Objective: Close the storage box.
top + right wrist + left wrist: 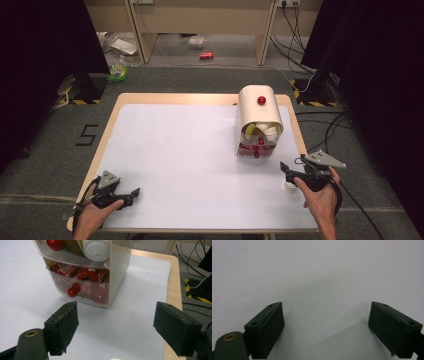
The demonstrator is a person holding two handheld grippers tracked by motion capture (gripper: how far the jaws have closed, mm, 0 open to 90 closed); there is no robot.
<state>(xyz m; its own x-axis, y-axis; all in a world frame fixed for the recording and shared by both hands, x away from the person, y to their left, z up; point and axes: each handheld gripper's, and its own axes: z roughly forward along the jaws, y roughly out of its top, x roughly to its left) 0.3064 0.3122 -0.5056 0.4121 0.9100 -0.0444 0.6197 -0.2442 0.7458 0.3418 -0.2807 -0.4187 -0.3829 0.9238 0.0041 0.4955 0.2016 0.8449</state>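
place: a lab or recording studio set up for handling trials, not a home
table: a wooden table covered by a plain white sheet, standing alone on grey carpet
surround: black curtains hang at both sides, closing off the work area
floor marks: yellow-and-black hazard tape at the stand bases, and a black taped figure "5" on the carpet
wiring: loose black cables run across the floor at the right, up to a wall socket
background: pale wooden furniture legs, with a red can and scattered packaging lying on the floor behind
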